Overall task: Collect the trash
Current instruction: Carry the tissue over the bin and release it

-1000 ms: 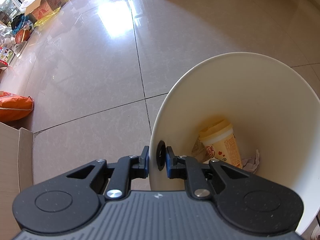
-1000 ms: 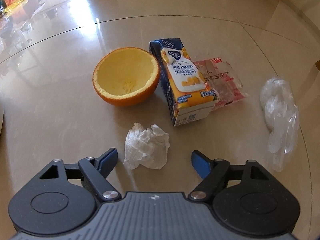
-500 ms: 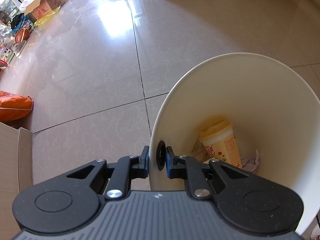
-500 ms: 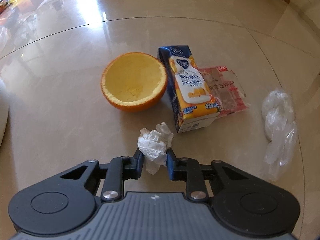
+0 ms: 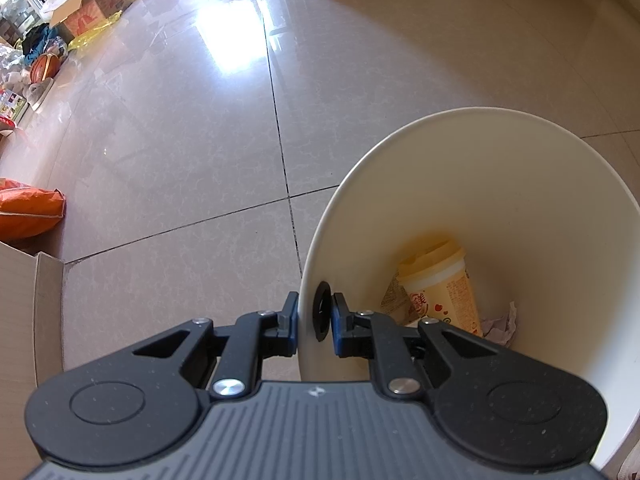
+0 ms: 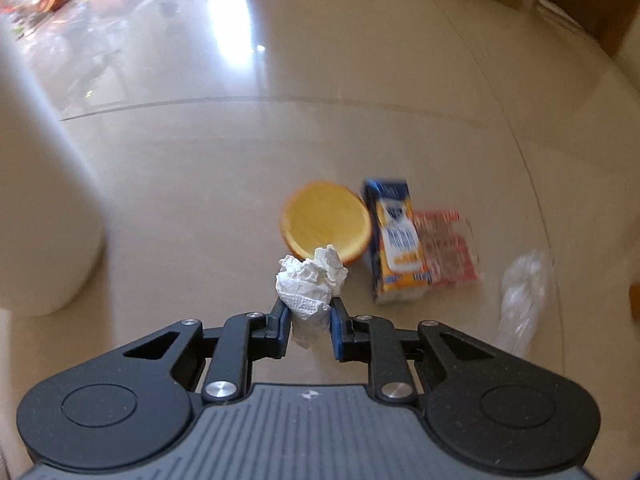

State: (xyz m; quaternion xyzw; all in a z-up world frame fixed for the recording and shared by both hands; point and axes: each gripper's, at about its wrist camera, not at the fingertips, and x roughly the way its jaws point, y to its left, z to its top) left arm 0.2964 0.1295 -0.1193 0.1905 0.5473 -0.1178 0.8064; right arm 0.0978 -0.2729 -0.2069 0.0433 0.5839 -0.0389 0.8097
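Your right gripper (image 6: 309, 320) is clenched on the crumpled tissue (image 6: 310, 282) at lower centre, lifted off the floor. Just beyond lie the orange half (image 6: 324, 222) and juice carton (image 6: 394, 240). Your left gripper (image 5: 314, 326) pinches the white bin (image 5: 500, 184) wall at lower right.

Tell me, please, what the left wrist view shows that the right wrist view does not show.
Only the left wrist view: the left gripper shut on the white bin's rim, with a noodle cup inside.
Only the right wrist view: the right gripper shut on a crumpled tissue, above an orange peel half, juice carton, red wrapper and clear plastic bag.
Both: the white bin and glossy tiled floor.
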